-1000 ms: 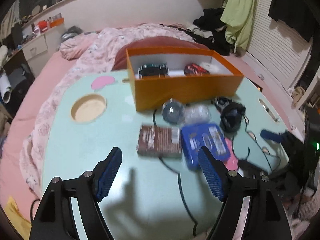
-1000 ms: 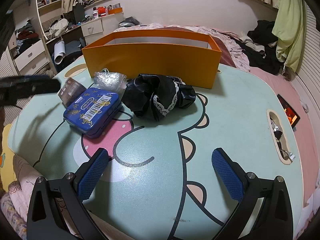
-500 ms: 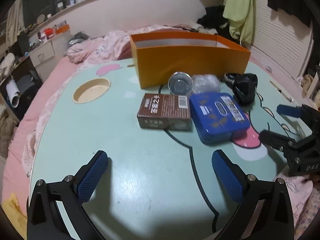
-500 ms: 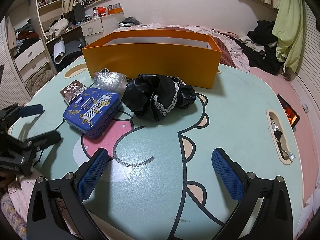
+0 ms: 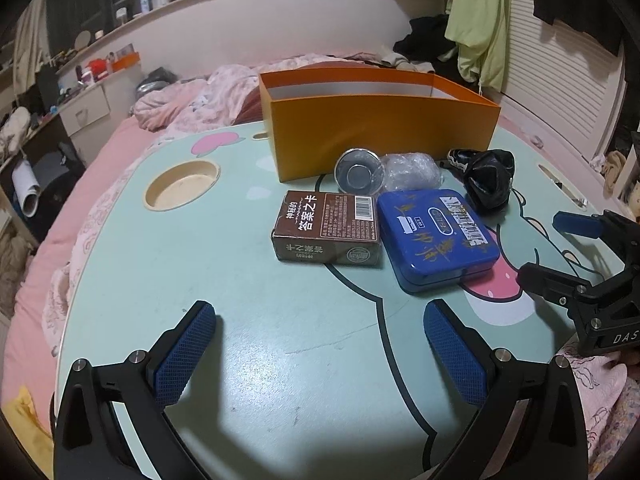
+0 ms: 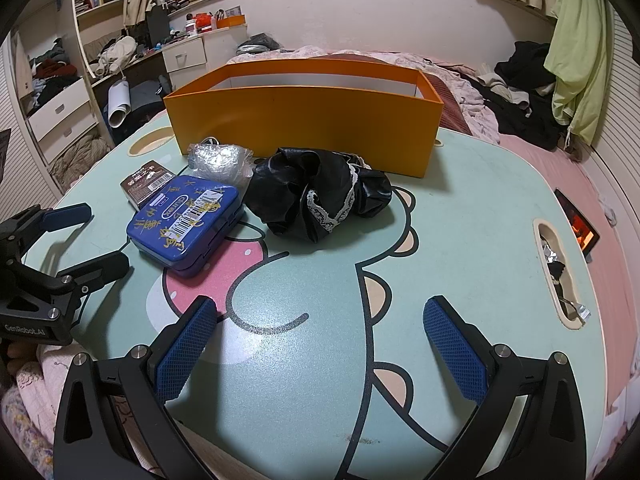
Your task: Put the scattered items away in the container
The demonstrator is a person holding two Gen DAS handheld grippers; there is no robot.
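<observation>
Left hand-held gripper held wide apart above counter, nothing gripped. Right hand-held gripper likewise spread wide, nothing held.

Orange box seen at 12 o'clock in left wrist view, standing on counter. Clustered just in front of it: metal cup on its side, clear plastic wad, black cloth toward 1 o'clock. Brown card box laid flat, blue tin touching its right edge.

One orange box, five scattered items, two hand-held grippers.
</observation>
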